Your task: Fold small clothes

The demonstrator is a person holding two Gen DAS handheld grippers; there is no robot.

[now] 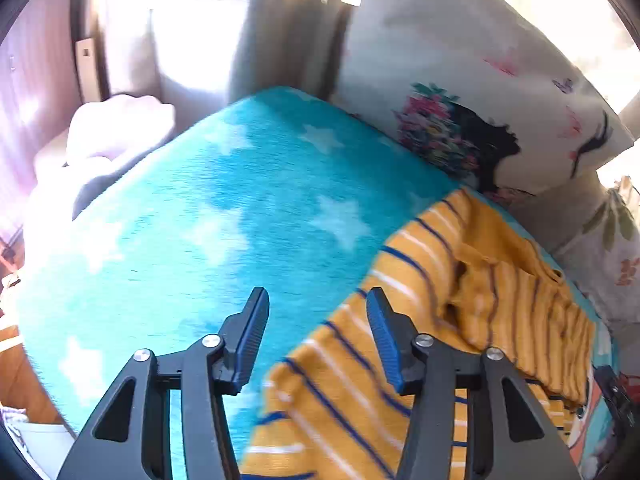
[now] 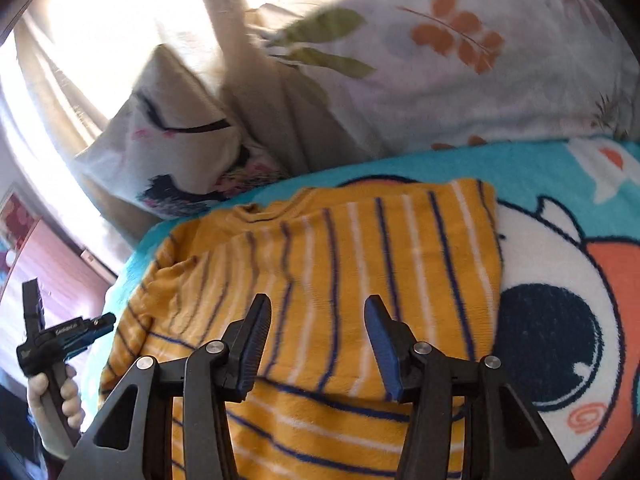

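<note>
A mustard-yellow small garment [image 1: 340,400] with navy and white stripes lies partly folded on a turquoise star blanket [image 1: 200,220]. One part is folded over the body, with bunched folds at the right in the left wrist view. My left gripper [image 1: 316,296] is open, with nothing between its fingers, and hovers over the garment's left edge where it meets the blanket. My right gripper [image 2: 316,304] is open above the middle of the garment [image 2: 360,248] and holds nothing. In the right wrist view a hand [image 2: 56,400] holds the left gripper [image 2: 96,332] off the garment's left side.
A white pillow with a drawn face and flowers [image 1: 480,100] leans behind the blanket. A leaf-print pillow [image 2: 440,80] lies along the far side. The blanket [image 2: 400,164] shows a cartoon print to the garment's right. Curtains and bright windows stand behind, with the bed's edge at the left.
</note>
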